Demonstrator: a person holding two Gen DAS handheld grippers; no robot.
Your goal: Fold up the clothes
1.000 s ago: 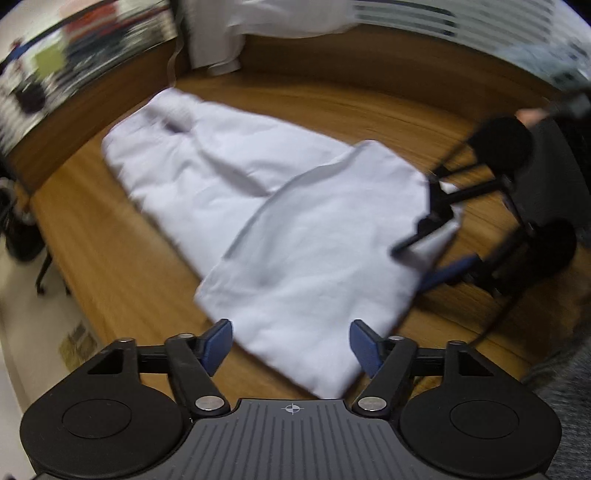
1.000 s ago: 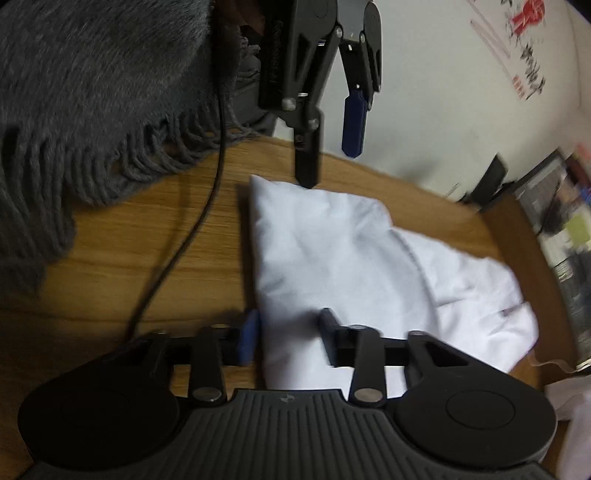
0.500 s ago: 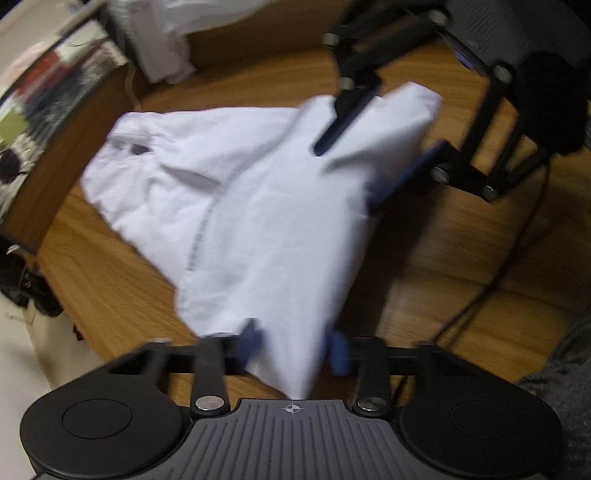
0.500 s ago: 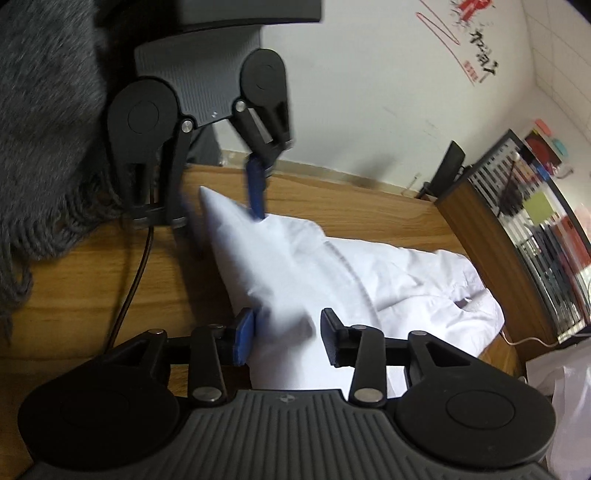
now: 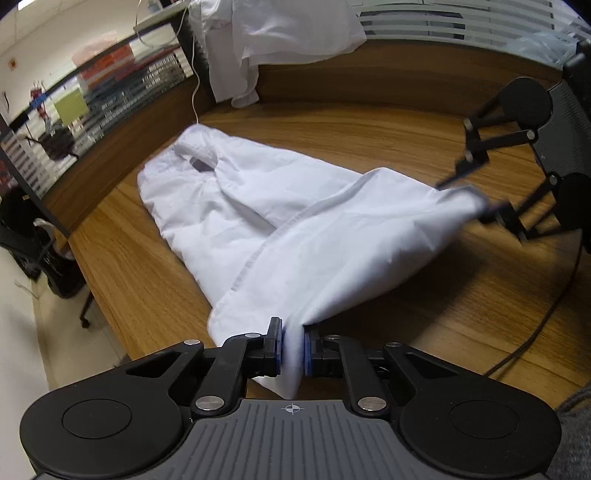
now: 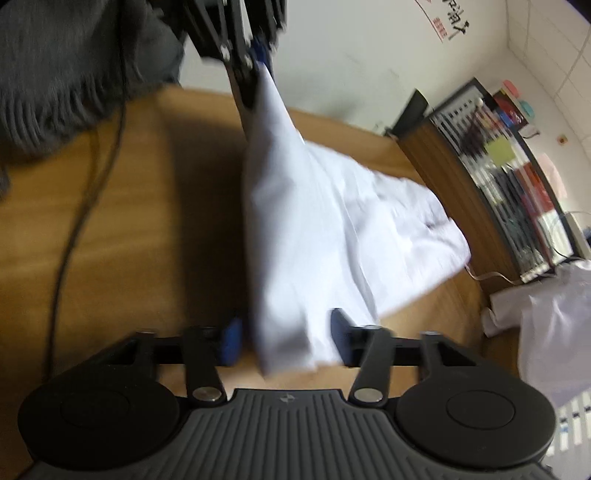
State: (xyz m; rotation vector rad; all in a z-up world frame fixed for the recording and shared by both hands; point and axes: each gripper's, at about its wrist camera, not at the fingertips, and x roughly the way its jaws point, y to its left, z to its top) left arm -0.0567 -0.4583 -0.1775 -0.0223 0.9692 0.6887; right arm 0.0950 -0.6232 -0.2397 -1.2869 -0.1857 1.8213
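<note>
Left gripper (image 5: 291, 349): closing, clamped on white shirt (image 5: 295, 221) corner | right gripper (image 6: 284, 338): closing, fingers apart around other corner | wooden table (image 5: 424, 306) beneath.

Bare wooden tabletop (image 5: 424, 133) beyond garment — black cable (image 5: 546, 317) right, white heap (image 5: 273, 40) behind

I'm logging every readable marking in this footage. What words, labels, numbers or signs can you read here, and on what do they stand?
None can be read.
Red characters on the white wall: cut off and blurred, unreadable.
Label inside the white garment's collar: too small to read.
Items on the shelves: blurred, no text legible.
</note>
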